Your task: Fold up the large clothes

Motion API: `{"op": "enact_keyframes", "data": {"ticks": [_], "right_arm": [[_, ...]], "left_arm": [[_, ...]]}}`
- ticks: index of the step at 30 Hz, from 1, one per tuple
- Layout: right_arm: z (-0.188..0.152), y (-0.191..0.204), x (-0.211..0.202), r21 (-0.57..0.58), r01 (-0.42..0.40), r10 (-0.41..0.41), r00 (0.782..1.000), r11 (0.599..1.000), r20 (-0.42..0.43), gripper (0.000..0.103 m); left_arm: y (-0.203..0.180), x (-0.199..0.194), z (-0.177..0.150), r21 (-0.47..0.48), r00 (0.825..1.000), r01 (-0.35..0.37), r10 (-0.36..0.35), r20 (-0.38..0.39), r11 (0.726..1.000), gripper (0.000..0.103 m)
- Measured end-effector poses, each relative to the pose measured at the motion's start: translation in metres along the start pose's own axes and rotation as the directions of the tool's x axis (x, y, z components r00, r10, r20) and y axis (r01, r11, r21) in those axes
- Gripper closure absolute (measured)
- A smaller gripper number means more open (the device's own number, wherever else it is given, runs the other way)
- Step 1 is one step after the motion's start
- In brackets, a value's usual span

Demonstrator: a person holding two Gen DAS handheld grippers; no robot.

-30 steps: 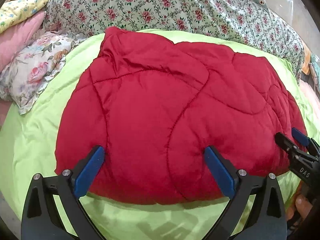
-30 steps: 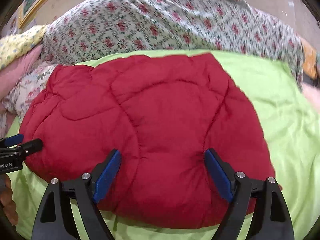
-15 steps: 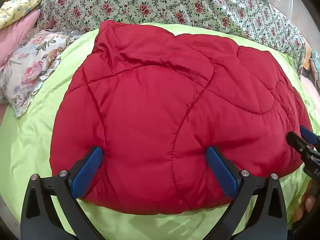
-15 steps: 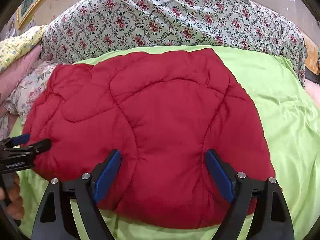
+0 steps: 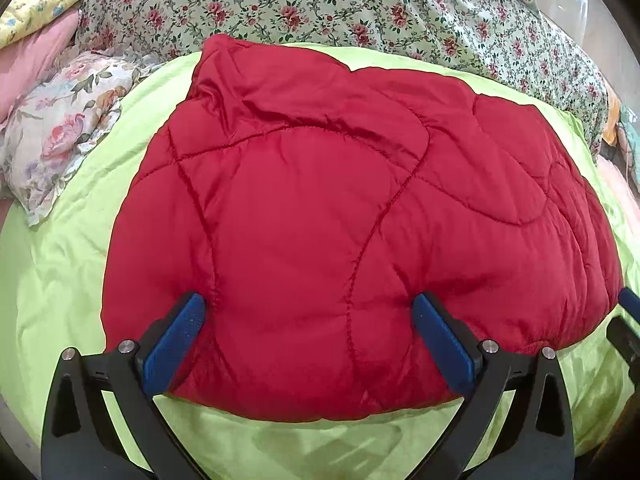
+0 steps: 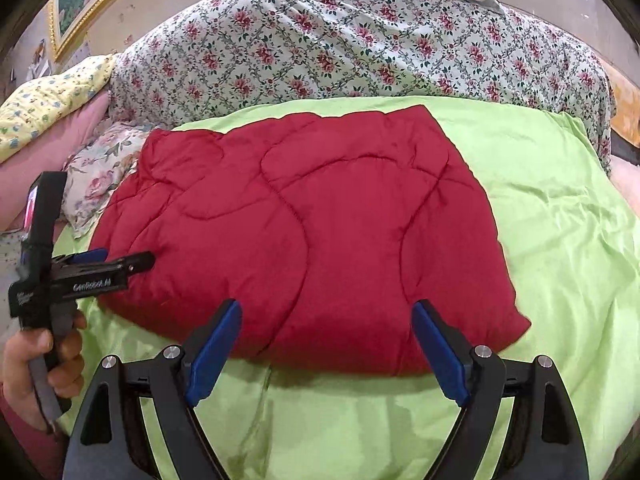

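A red quilted garment lies folded and puffy on the lime-green sheet. My left gripper stands open over its near edge, and both blue pads rest against the fabric, which dimples at the tips. The right wrist view shows the same garment with my right gripper open above its near edge, nothing pinched between the pads. There the left gripper, held by a hand, touches the garment's left edge. The right gripper peeks in at the left view's right border.
A floral rose-print cover is heaped along the back of the bed. A flowered pillow, a pink pillow and a yellow cloth lie at the left. Bare green sheet spreads to the garment's right.
The right gripper has drawn back and up, so the garment looks smaller and farther in its view. In the left view it slid toward the right border. The left gripper has barely moved.
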State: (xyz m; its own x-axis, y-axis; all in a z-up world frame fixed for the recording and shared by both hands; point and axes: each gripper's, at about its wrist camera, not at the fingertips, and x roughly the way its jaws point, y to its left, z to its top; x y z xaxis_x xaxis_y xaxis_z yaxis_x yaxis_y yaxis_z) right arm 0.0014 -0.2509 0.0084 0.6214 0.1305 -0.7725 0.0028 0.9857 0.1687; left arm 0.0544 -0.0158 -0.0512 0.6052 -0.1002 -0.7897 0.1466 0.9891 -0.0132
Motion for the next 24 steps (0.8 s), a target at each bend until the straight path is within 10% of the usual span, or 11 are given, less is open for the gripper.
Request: {"op": "enact_keyframes", "data": {"ticks": [24], "right_arm": [[-0.049, 0.031, -0.007, -0.036, -0.106, 0.099, 0.984, 0.994, -0.149, 0.014]], "left_arm": [[0.011, -0.059, -0.091, 0.024, 0.998, 0.040, -0.039, -0.040, 0.999, 0.000]]}}
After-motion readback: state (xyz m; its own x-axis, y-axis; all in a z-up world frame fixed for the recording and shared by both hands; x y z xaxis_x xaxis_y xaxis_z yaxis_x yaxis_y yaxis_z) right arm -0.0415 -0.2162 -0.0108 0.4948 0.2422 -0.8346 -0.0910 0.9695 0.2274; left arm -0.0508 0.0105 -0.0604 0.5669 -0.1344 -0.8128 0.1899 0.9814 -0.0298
